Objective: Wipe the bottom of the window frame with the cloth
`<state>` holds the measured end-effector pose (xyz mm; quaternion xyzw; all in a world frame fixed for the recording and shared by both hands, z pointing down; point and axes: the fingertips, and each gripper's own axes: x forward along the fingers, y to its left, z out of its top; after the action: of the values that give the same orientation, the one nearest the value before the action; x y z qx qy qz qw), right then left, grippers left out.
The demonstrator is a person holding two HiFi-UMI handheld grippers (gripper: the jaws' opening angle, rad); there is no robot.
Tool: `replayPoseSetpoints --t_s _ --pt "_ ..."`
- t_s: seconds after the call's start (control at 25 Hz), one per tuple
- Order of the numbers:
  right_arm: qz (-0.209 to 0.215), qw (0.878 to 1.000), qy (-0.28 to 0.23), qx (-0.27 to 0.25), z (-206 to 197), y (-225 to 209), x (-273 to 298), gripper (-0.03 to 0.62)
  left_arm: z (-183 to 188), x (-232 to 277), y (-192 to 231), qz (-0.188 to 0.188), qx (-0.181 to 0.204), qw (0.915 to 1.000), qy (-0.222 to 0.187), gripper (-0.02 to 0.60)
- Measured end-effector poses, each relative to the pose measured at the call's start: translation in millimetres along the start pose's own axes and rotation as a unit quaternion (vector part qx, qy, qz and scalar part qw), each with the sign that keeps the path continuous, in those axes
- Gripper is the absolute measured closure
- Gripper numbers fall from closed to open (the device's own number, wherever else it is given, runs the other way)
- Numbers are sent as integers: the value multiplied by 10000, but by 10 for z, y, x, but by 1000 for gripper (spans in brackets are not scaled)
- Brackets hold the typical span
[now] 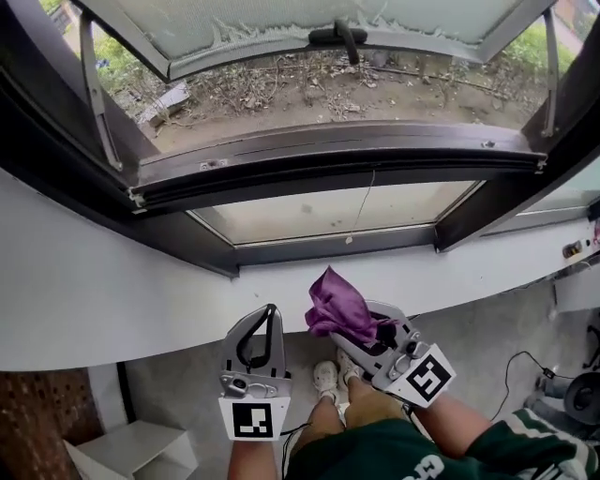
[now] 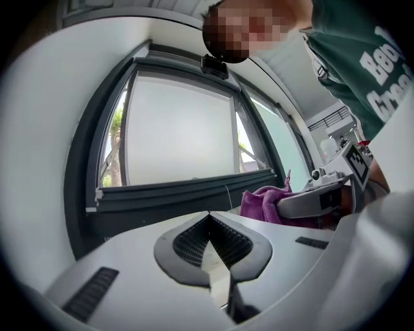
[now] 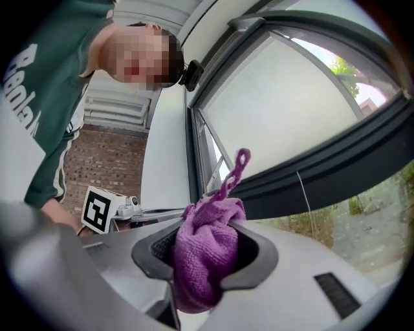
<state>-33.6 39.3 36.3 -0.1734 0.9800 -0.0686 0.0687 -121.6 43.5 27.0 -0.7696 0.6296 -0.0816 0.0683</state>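
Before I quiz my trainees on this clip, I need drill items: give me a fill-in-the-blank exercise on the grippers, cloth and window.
1. The right gripper is shut on a cloth coloured ____.
2. The left gripper, jaws together, holds ____.
3. The window sash above the bottom frame is swung ____.
Missing words: purple; nothing; open.

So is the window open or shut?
Open. The window sash is swung outward, and ground with dry twigs shows through the gap between it and the bottom of the window frame.
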Motion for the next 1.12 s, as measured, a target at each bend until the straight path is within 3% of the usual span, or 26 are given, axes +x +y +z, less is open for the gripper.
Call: replayPoseSetpoints --t_s 0.24,0.48,0.76,1.12 --pt "415 9986 241 221 -666 -134 331 441 -619 -68 209 404 125 9983 400 572" --pt "463 9967 487 456 -1349 -96 627 442 -1307 -120 439 413 49 9976 558 572" --pt "24 9966 669 490 -2087 -13 1017 444 -2242 -149 855 359 -160 9964 746 572" --pt "-341 9960 750 332 -2799 -86 1358 444 -2957 -40 1015 283 -559 9960 643 572"
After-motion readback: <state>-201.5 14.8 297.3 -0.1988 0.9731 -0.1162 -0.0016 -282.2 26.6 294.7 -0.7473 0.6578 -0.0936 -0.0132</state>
